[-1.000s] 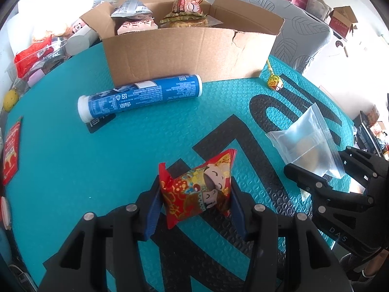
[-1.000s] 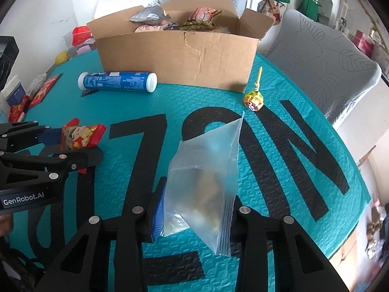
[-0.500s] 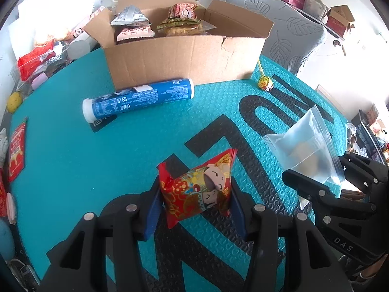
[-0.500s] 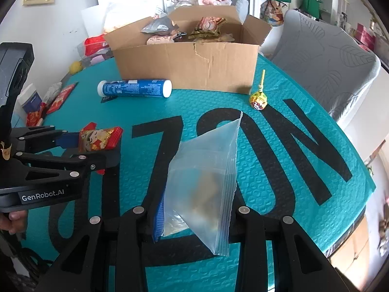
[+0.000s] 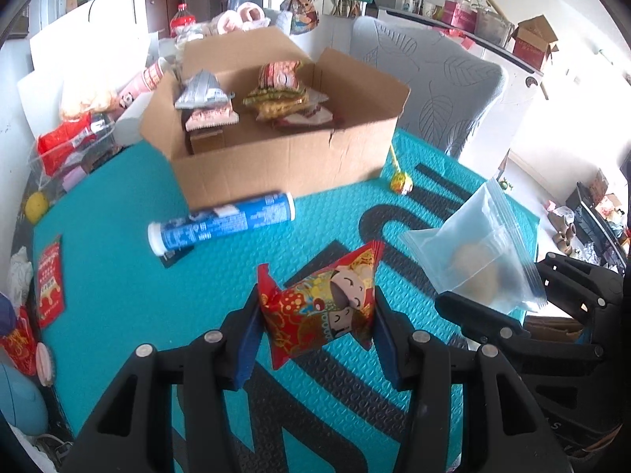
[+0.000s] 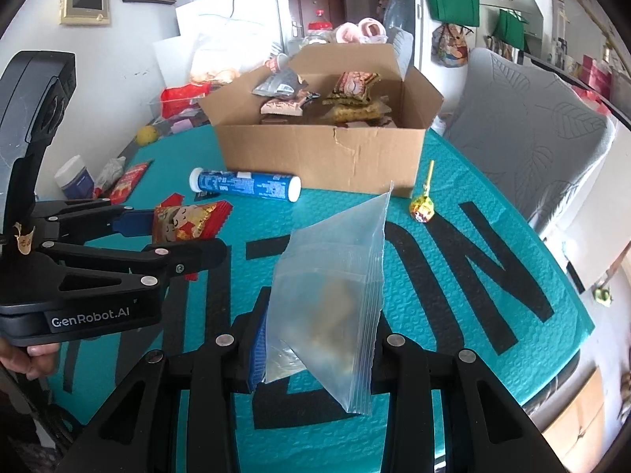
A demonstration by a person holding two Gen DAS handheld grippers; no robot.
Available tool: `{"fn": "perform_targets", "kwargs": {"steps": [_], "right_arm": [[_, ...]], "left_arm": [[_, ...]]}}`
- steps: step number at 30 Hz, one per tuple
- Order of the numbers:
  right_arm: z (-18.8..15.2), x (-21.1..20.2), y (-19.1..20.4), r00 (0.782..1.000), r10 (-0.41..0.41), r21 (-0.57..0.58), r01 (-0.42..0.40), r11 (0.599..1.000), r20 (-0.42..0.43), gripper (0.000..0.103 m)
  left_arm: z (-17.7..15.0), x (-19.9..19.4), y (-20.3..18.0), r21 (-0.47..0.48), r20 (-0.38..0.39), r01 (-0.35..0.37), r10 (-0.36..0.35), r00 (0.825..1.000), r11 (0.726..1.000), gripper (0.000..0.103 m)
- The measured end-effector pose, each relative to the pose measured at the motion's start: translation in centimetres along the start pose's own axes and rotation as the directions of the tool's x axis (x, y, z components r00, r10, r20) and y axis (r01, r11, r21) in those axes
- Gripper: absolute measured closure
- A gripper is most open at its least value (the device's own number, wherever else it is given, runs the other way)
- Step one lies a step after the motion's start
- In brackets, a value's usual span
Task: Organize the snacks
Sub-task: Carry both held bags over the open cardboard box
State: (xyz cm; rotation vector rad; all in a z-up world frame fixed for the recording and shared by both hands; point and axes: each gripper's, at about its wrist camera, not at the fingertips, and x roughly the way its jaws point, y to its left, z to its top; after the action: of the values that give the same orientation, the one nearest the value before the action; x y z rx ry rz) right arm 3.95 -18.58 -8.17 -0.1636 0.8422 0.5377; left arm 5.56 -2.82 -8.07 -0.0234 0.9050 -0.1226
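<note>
Bright daylight, blown-out right side, fisheye edge warping, slight blur

Readable text: one brand mark and large mat letters

"GenRobot.AI" stands in white on the left gripper (image 6: 185, 232) body, lower left of the right wrist view; big black letters, "N" clearest, run across the teal mat (image 6: 465, 181); print on the blue tube (image 6: 244, 184) is illegible.
</note>
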Motion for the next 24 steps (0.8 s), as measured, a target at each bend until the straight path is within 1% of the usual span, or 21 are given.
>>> {"fn": "perform_targets", "kwargs": {"steps": [7, 13, 18, 21, 24], "right_arm": [[2.6, -1.9, -0.2, 0.997, 0.027, 0.001, -0.027, 1.0, 0.069, 0.068], [5.2, -3.0, -0.3, 0.989, 0.053, -0.003, -0.053, 0.999, 0.135, 0.068], [7.9, -3.6, -0.4, 0.981, 0.056, -0.031, -0.051, 0.998, 0.184, 0.068], [9.6, -3.6, -0.5, 0.976, 0.059, -0.041, -0.051, 0.998, 0.211, 0.068], [11.3, -3.5, -0.8, 0.968, 0.09, -0.041, -0.082, 0.996, 0.234, 0.068]], "left_arm": [[2.7, -2.2, 0.1, -0.007, 0.08, 0.03, -0.029, 0.996, 1.0, 0.053], [5.7, -3.9, 0.4, 0.01, 0.155, 0.042, -0.043, 0.987, 0.999, 0.053], [8.3, -5.2, 1.1, 0.013, 0.225, 0.031, -0.033, 0.974, 0.999, 0.053], [9.8, -5.9, 1.7, 0.006, 0.276, 0.019, -0.02, 0.961, 1.0, 0.053], [11.3, -6.2, 2.6, -0.006, 0.306, 0.02, -0.017, 0.952, 1.0, 0.053]]}}
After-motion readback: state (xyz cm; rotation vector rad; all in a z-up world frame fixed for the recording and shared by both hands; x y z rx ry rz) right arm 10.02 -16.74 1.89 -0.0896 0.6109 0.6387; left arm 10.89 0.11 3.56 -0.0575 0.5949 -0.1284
